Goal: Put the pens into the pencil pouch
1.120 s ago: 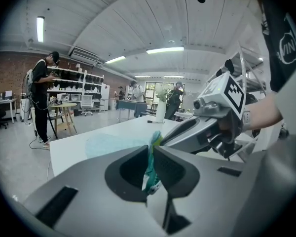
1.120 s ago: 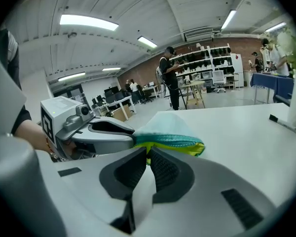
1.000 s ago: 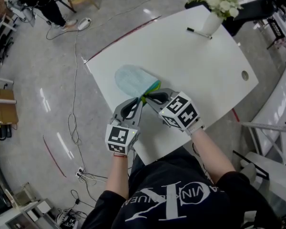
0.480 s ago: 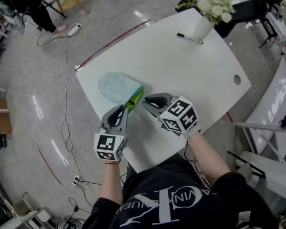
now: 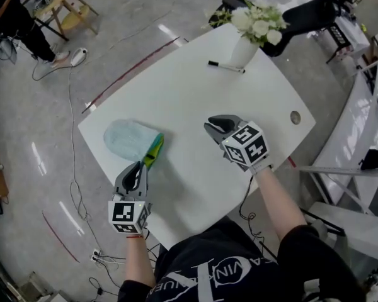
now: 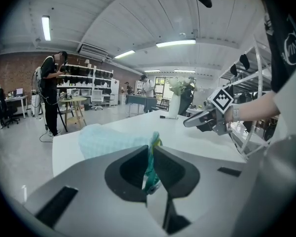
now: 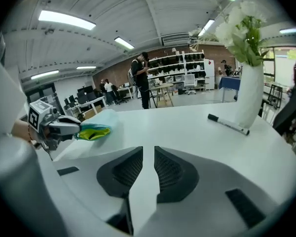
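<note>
White desk with rounded corners, seen cornerwise in the head view, one corner toward the person.

Light blue pencil pouch flat on the desk near the left corner, close to the near-left edge. Green and yellow mouth turned toward the middle of the desk.

White vase upright at the far corner, holding white flowers with green leaves.

Left gripper at the near-left edge, pointed at the mouth of the pouch. Jaws drawn almost together, pinching the teal-green fabric of the mouth between the pads; fabric visible in the narrow slot in the left gripper view. Body of the pouch resting on the desk beyond the jaws.

Right gripper over the middle of the desk, well apart from the pouch and from the left gripper, aimed toward the far corner. Jaws just been opening: a narrow gap now, nothing between the pads, only bare desk beneath.

Black and white pen lying flat on the desk just beside the foot of the vase, on the side facing the middle of the desk. Outside the pouch, well apart from both grippers.

Small round hole in the desk near the right corner.
</note>
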